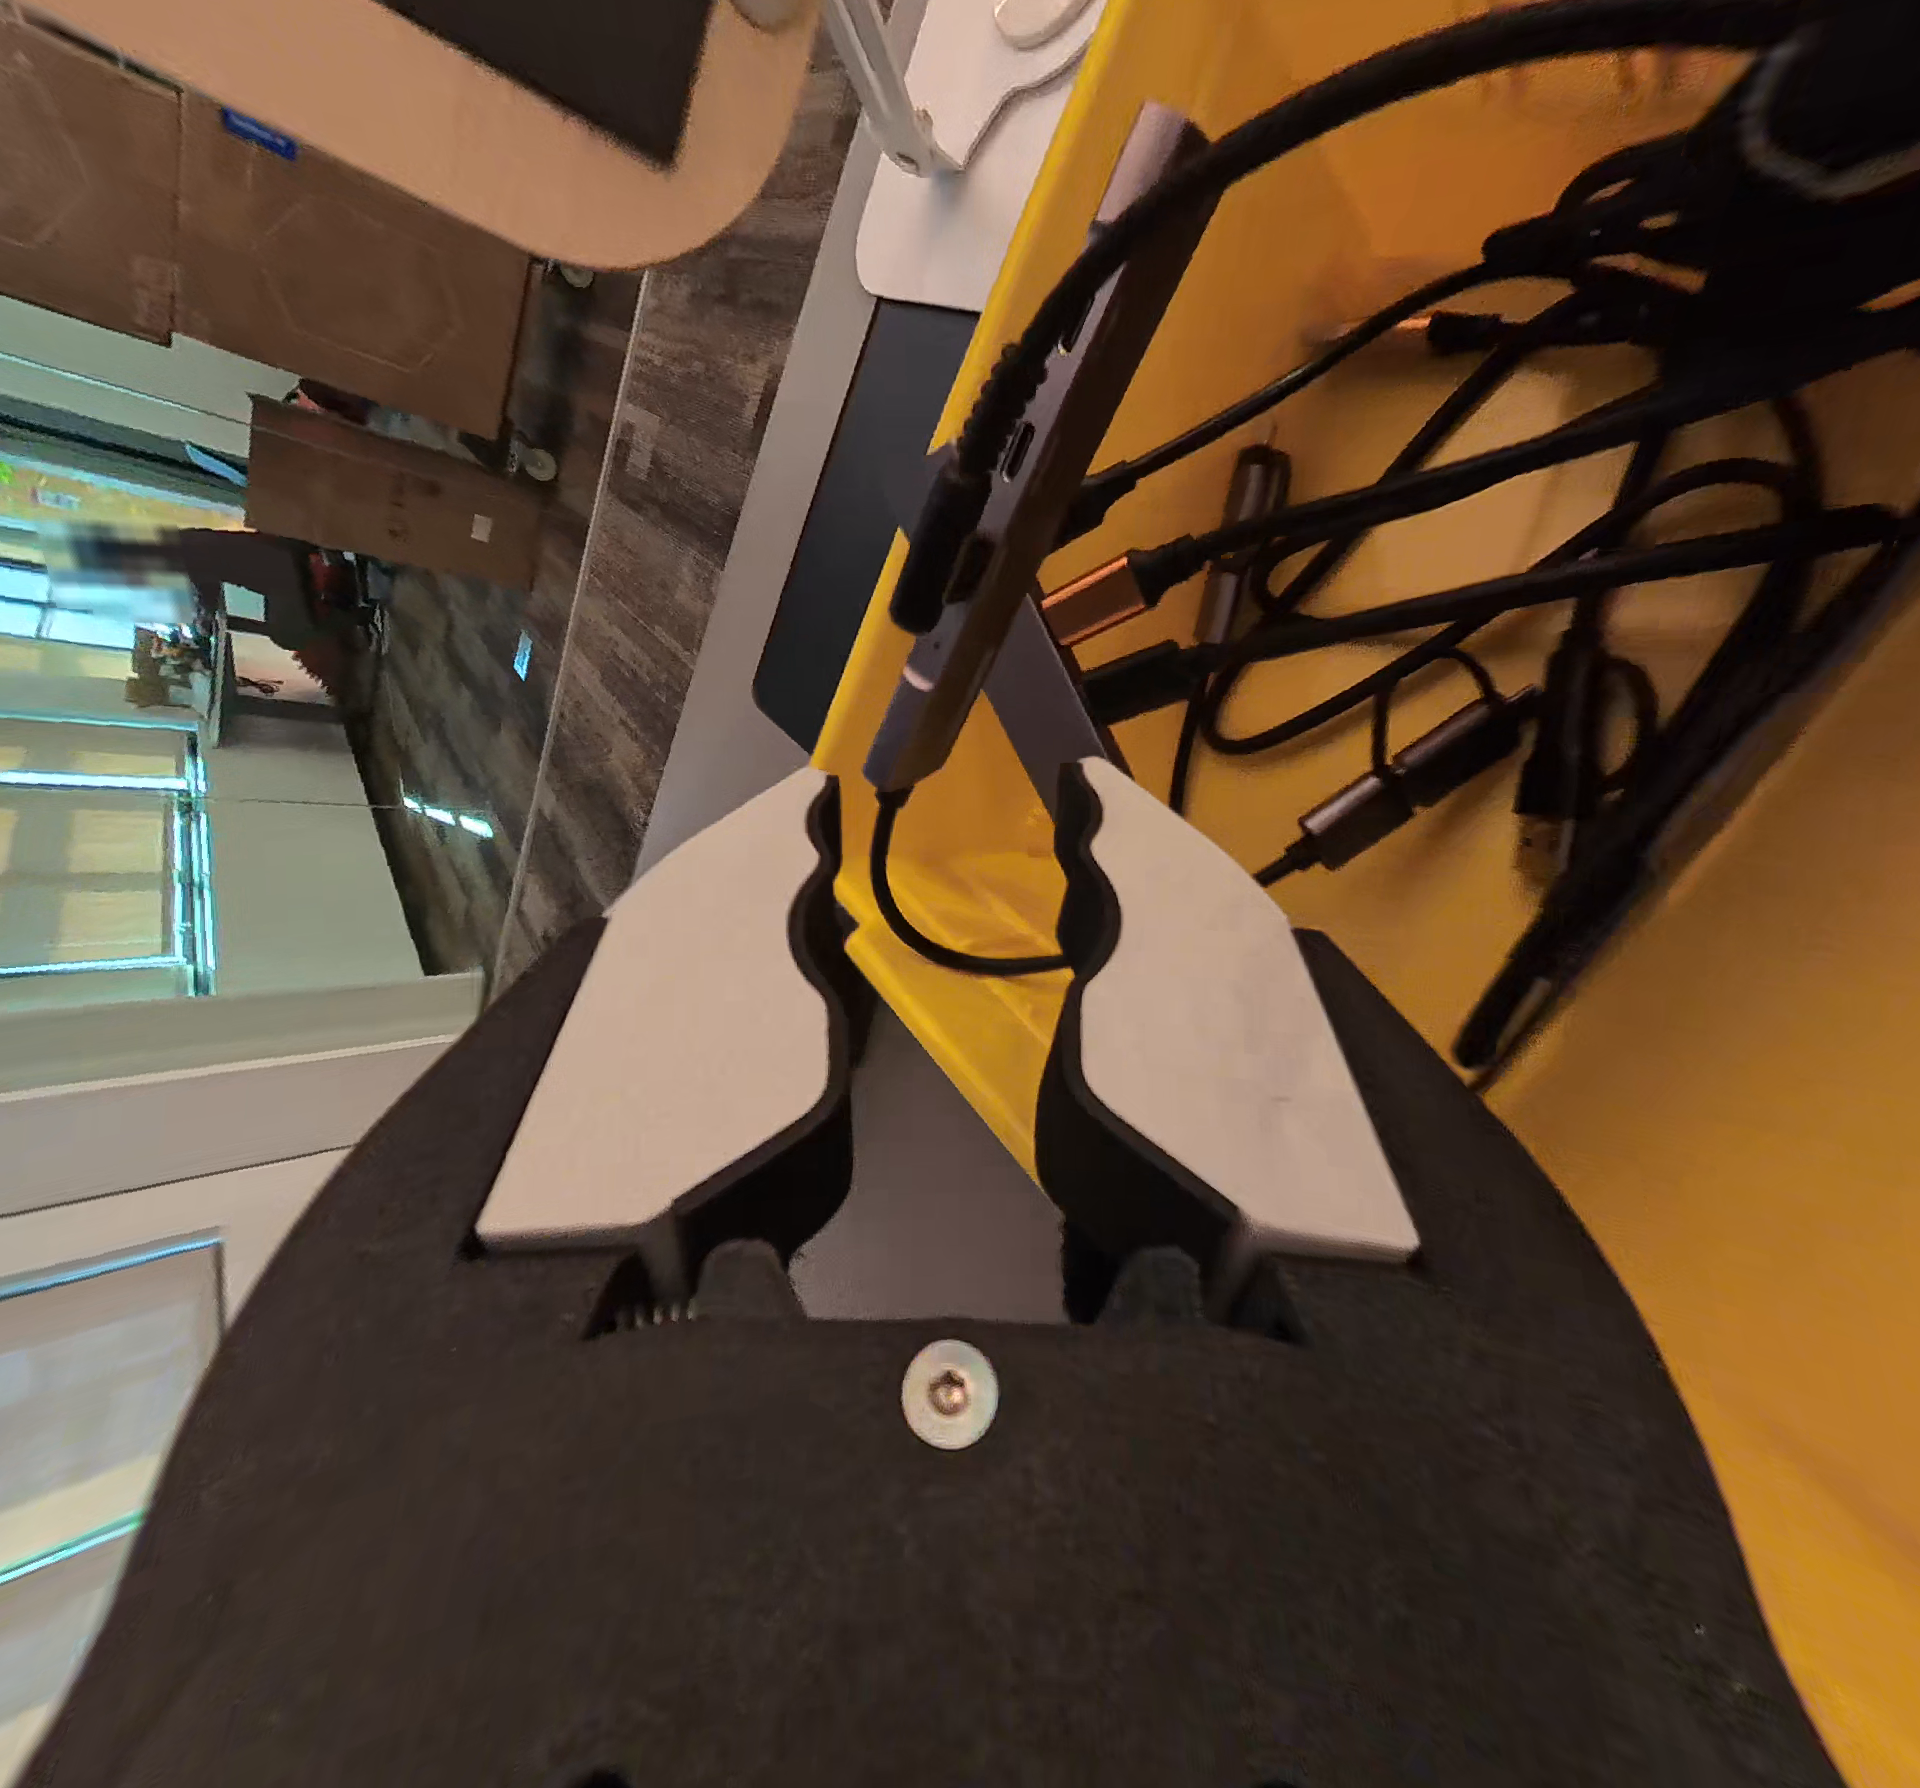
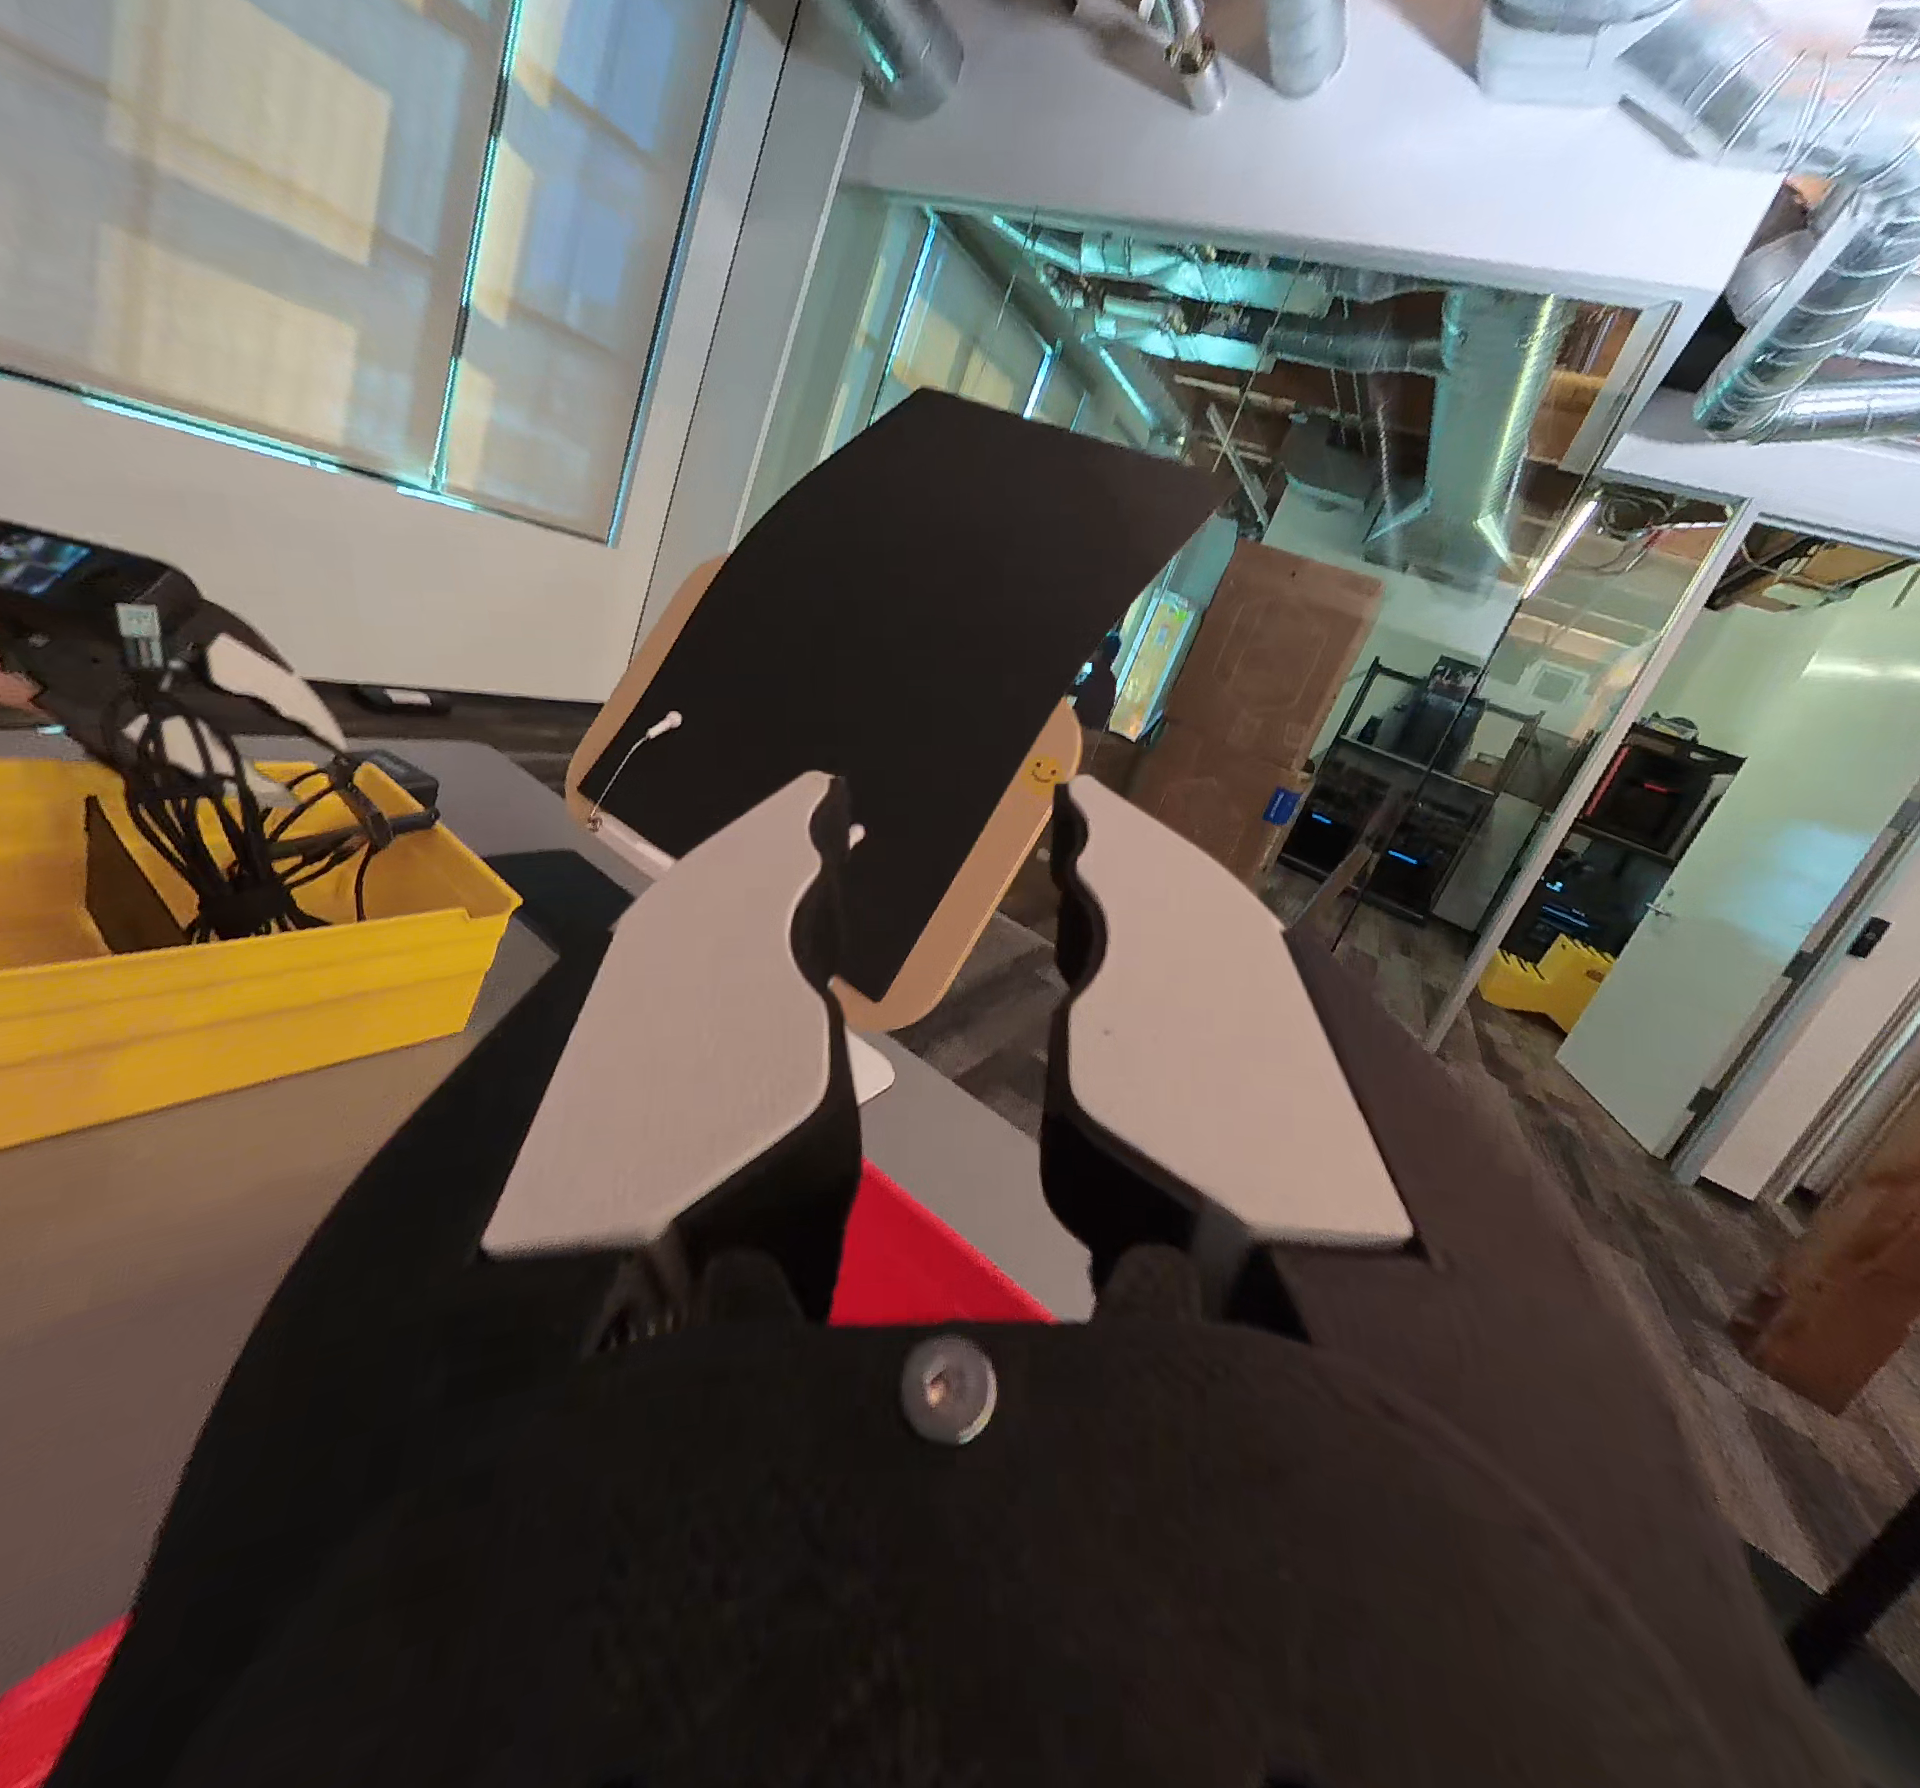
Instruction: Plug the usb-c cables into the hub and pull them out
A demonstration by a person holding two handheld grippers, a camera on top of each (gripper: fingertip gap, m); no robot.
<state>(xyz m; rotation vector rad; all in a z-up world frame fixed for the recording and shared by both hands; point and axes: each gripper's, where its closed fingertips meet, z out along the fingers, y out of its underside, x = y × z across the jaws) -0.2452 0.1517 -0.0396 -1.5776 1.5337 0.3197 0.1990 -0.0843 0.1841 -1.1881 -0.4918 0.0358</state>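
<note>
A grey usb hub [image 1: 1049, 408] leans inside a yellow bin [image 1: 1351, 24]. A black cable plug [image 1: 930, 543] sits in the hub's side, and its cord arcs up to the right. The hub's own thin cord [image 1: 935, 938] loops between my left fingers. My left gripper [image 1: 945, 788] is open, its tips just short of the hub's near end. Several loose black cables [image 1: 1455, 595] lie in the bin. My right gripper [image 2: 945, 793] is open and empty, off to the right of the bin [image 2: 260, 990], pointing away from it. The left gripper [image 2: 270, 678] shows over the bin there.
A tilted black panel with a tan frame [image 2: 914, 658] stands on a white base behind the table [image 2: 156, 1219]. A red object [image 2: 925, 1250] lies under my right gripper. A dark mat [image 1: 852, 491] lies beside the bin. Glass walls and office floor lie beyond. My hands' fingertips stand some 55 cm from each other. It is some 30 cm from my right tips to the red object [image 2: 925, 1250].
</note>
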